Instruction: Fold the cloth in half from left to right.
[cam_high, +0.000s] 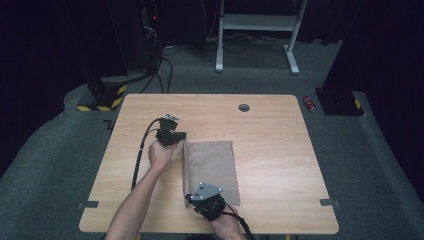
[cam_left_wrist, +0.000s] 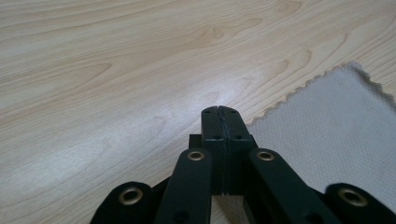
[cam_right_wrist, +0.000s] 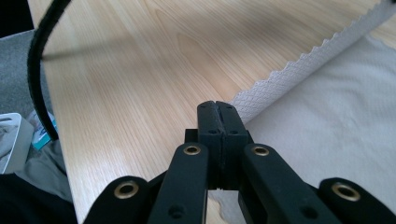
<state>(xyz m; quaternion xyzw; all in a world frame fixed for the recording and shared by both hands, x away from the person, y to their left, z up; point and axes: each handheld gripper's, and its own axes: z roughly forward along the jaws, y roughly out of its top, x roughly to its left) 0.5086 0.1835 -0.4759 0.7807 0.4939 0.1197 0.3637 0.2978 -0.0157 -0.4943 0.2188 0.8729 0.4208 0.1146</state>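
The thin beige-grey square cloth with pinked edges (cam_high: 210, 172) lies flat near the middle of the pale wooden desk (cam_high: 270, 130), its left edge slightly raised between the two claws. The work in hand looks like a fold or lift along that left edge.

The main risk, as I judge it, is an uneven pull. The left claw (cam_high: 181, 136) sits at the far left corner and the right claw (cam_high: 190, 200) at the near left corner; if one hand travels faster than the other, the cloth could skew or wrinkle. A light pinch on so thin a fabric could also slip free, letting a corner drop back.

In the left gripper view, the left claw (cam_left_wrist: 219, 112) has its jaws pressed together at the cloth's (cam_left_wrist: 327, 149) scalloped edge; whether fabric is caught between them is not clear. In the right gripper view, the right claw (cam_right_wrist: 217, 108) is likewise closed tight, at the lifted hem of the cloth (cam_right_wrist: 322, 116), seemingly pinching it.
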